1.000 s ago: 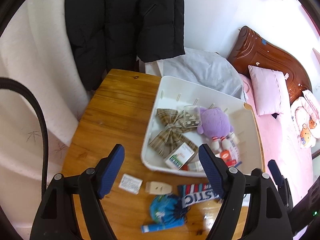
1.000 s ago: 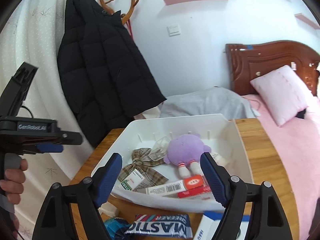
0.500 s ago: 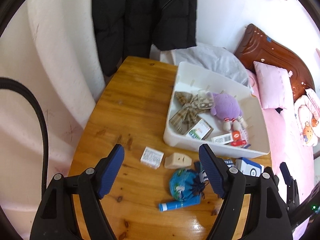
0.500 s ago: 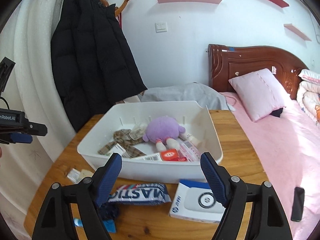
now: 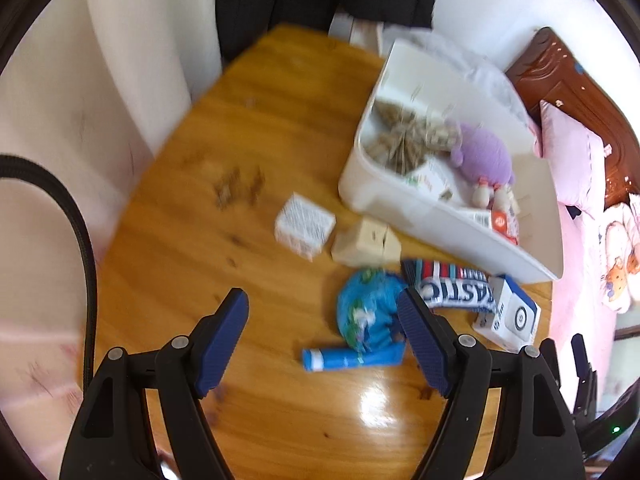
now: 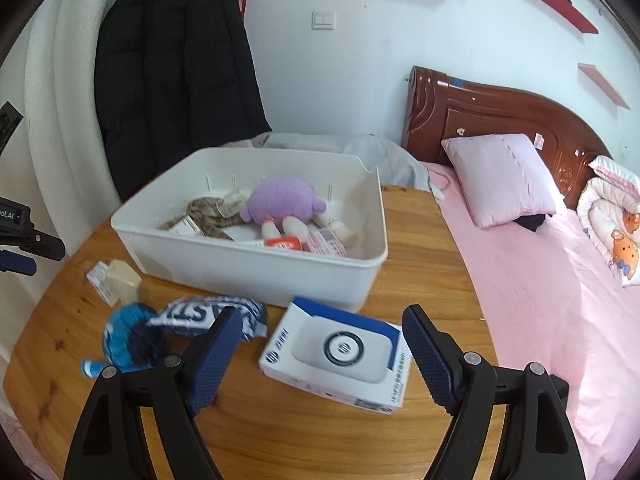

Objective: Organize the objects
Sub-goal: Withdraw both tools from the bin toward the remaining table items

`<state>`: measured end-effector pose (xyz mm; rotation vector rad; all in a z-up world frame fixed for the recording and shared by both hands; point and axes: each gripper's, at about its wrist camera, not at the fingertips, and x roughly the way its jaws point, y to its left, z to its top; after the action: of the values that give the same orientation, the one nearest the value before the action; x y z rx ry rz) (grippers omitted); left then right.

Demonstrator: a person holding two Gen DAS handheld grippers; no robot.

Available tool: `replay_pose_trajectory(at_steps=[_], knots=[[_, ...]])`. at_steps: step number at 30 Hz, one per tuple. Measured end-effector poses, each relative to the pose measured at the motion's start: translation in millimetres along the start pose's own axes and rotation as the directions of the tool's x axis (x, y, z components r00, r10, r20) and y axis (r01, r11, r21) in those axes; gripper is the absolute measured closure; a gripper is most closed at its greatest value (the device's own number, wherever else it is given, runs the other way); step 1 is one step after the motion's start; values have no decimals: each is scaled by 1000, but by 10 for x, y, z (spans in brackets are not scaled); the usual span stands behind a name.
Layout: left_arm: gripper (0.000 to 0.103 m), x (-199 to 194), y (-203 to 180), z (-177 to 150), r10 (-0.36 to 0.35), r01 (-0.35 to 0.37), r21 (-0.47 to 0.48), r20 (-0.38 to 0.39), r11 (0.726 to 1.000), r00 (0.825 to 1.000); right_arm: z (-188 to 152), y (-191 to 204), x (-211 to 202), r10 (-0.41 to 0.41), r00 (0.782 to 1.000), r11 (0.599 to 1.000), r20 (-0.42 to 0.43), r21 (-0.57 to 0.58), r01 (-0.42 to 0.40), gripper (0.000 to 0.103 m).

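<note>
A white bin (image 6: 256, 268) (image 5: 440, 224) on the wooden table holds a purple plush (image 6: 280, 204), a plaid bow (image 6: 204, 212) and small boxes. Loose in front of it lie a white-and-blue device box (image 6: 340, 356) (image 5: 508, 316), a MASTIC packet (image 6: 208, 316) (image 5: 452, 288), a blue pouch (image 5: 368, 312) (image 6: 128, 336), a blue tube (image 5: 348, 358), a beige block (image 5: 366, 242) and a small white box (image 5: 304, 224). My left gripper (image 5: 324, 332) is open above the tube and pouch. My right gripper (image 6: 322, 352) is open above the device box.
A black coat (image 6: 176, 68) hangs behind the table beside a white curtain (image 6: 56, 120). A bed with pink sheets (image 6: 540, 280) and a pink pillow (image 6: 504, 178) lies right of the table. Grey cloth (image 6: 360, 152) lies behind the bin.
Both grippers have pulled back and risen from the bin, so the loose items in front of it have come into view. Both stay open and empty.
</note>
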<state>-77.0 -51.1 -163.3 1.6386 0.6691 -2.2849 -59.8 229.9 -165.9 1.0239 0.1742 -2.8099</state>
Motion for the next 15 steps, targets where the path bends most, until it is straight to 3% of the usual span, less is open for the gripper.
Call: replay_pose_trajectory(at_steps=[3,15], knots=[[23,66,-7,-81,2,-4,-57,-32,998,999,-22,-95,26,25,999,1000,-20,-8,-25,1],[23,257,25,-398,24,-64,-337,-123,939,992,-2,-235,131,165,984,975,-69,-140,-173,1]])
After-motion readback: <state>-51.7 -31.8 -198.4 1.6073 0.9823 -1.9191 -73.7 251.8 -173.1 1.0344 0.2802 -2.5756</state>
